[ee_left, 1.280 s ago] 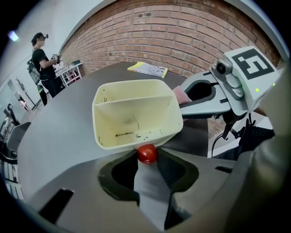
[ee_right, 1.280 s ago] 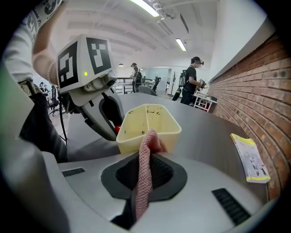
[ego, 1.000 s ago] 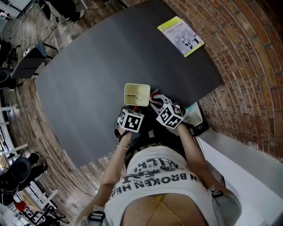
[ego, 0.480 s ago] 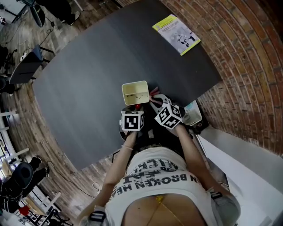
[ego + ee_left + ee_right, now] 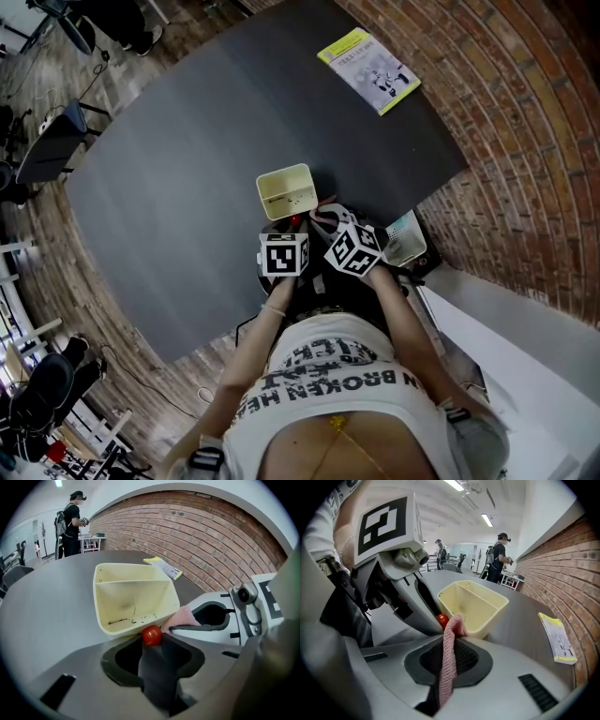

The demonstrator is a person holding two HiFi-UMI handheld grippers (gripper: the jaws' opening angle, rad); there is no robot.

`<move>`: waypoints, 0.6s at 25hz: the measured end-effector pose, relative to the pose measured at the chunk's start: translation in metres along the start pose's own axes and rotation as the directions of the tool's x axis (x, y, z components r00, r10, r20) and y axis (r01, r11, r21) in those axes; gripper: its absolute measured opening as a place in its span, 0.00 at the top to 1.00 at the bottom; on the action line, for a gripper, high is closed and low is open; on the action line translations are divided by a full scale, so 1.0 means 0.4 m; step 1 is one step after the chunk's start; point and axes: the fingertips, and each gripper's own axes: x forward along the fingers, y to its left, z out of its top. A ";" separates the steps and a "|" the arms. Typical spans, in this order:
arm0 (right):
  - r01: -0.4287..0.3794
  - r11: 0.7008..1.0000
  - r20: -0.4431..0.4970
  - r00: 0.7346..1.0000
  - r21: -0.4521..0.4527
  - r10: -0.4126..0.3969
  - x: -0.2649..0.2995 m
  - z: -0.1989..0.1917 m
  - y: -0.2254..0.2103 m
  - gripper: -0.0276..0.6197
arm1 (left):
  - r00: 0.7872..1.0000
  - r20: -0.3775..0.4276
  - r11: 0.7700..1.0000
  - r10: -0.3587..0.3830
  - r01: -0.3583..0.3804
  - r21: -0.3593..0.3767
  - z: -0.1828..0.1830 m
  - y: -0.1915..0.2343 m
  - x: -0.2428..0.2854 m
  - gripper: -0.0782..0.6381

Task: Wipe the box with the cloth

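Note:
A cream open-topped box (image 5: 286, 192) (image 5: 131, 595) (image 5: 476, 604) stands on the dark table (image 5: 187, 159), with dirt marks on its floor. My left gripper (image 5: 292, 225) (image 5: 152, 641) is shut at the box's near lower edge, where a small red ball (image 5: 152, 635) (image 5: 442, 619) shows at the jaw tips. Just right of it, my right gripper (image 5: 323, 223) (image 5: 452, 637) is shut on a pink cloth (image 5: 449, 663) (image 5: 183, 618). The cloth's upper end rests against the box's near wall. The two grippers stand close together.
A yellow booklet (image 5: 367, 68) (image 5: 555, 639) lies at the table's far right corner. A small white-rimmed object (image 5: 408, 239) sits at the table's near right edge. A brick surface runs along the right side. People (image 5: 70, 524) (image 5: 499, 557) stand far off.
The box has turned slightly anticlockwise in the head view. My left gripper has shifted right, closer to the right gripper. Both stay at the box's near side.

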 end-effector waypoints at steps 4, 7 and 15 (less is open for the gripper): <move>0.003 1.000 -0.025 1.000 -0.028 -0.004 0.013 -0.007 0.000 0.93 | 1.000 0.022 1.000 0.009 -0.009 0.016 0.005 -0.014 0.005 0.71; -0.003 1.000 -0.011 1.000 -0.015 0.003 0.015 -0.005 -0.001 0.93 | 1.000 0.016 0.996 -0.013 0.011 0.083 0.002 -0.014 0.000 0.71; -0.024 1.000 0.011 1.000 -0.004 0.024 -0.015 0.007 -0.016 0.93 | 0.998 0.064 0.886 -0.017 -0.015 0.463 0.015 0.066 -0.147 0.71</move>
